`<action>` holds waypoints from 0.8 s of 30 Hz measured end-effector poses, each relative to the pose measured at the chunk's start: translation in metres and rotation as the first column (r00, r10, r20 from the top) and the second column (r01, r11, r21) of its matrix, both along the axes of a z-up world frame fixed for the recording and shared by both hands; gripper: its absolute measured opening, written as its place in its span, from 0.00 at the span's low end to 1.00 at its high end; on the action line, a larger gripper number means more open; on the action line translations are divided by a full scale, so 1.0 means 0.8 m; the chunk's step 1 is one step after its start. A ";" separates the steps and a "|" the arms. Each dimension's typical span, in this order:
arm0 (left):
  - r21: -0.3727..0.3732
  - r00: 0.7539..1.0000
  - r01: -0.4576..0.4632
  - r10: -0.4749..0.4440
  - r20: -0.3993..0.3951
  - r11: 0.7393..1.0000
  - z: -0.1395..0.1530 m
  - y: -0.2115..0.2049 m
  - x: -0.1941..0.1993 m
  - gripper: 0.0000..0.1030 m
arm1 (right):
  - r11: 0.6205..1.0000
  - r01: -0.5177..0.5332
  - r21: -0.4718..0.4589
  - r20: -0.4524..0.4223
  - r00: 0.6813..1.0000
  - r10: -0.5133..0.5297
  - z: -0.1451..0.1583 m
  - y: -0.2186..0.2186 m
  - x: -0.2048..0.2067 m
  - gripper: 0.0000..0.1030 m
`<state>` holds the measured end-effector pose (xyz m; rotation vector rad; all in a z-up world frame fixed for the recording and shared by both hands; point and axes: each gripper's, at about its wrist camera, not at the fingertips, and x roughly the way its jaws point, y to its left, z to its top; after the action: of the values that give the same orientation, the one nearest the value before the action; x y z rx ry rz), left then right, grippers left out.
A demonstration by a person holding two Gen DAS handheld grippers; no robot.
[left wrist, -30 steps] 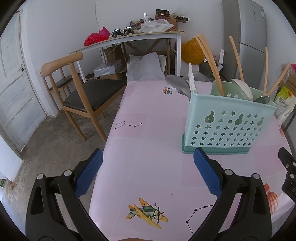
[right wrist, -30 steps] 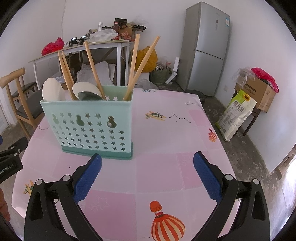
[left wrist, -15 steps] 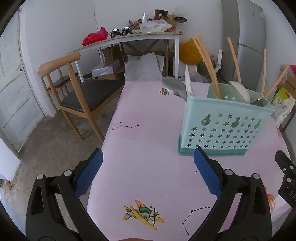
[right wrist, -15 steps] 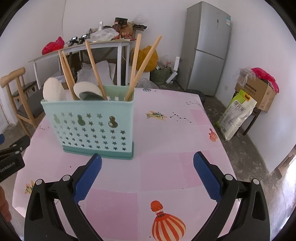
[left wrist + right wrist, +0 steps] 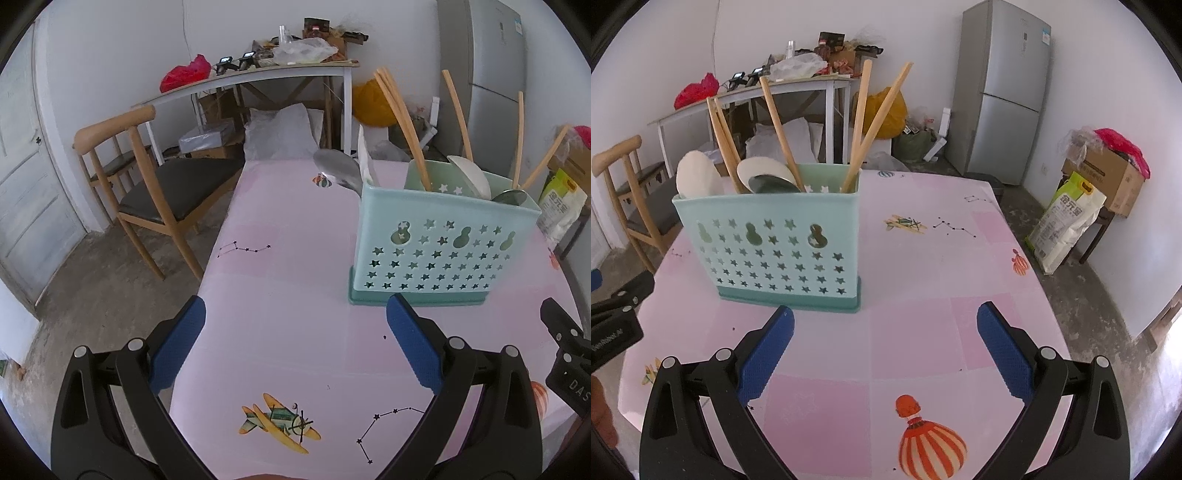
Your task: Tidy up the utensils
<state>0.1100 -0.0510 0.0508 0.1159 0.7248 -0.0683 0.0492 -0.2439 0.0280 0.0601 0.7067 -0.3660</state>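
One caddy (image 5: 775, 243), five chopsticks (image 5: 779, 129), four spoons (image 5: 696, 177)

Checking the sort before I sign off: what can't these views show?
- Utensil handles: both views, hidden behind the caddy wall.
- Caddy dividers: both views, hidden by the wall and utensils.
- Left tool: right view, cut off by the edge.
- Fridge label: too small to read.

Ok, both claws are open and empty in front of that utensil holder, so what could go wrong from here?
1. The chopsticks lean outward at different angles above the teal utensil holder; a claw reaching in could knock one.
2. The metal spoon tilts out over the holder's end, so a nudge might tip it onto the table.
3. The left claw and right claw are close together and could collide.
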 end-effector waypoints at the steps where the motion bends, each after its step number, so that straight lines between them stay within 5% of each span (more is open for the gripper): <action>1: -0.003 1.000 -0.006 0.006 0.005 1.000 0.001 0.000 -0.001 0.92 | 1.000 0.007 0.001 0.003 1.000 -0.007 -0.001 -0.001 -0.001 0.94; 24: -0.024 0.999 -0.042 0.042 0.014 0.999 0.004 0.016 0.001 0.92 | 1.000 0.026 0.008 0.003 1.000 -0.026 0.003 -0.002 -0.012 0.94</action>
<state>0.1107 -0.0378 0.0540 0.0787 0.7111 -0.0356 0.0398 -0.2456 0.0302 0.0777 0.7048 -0.3878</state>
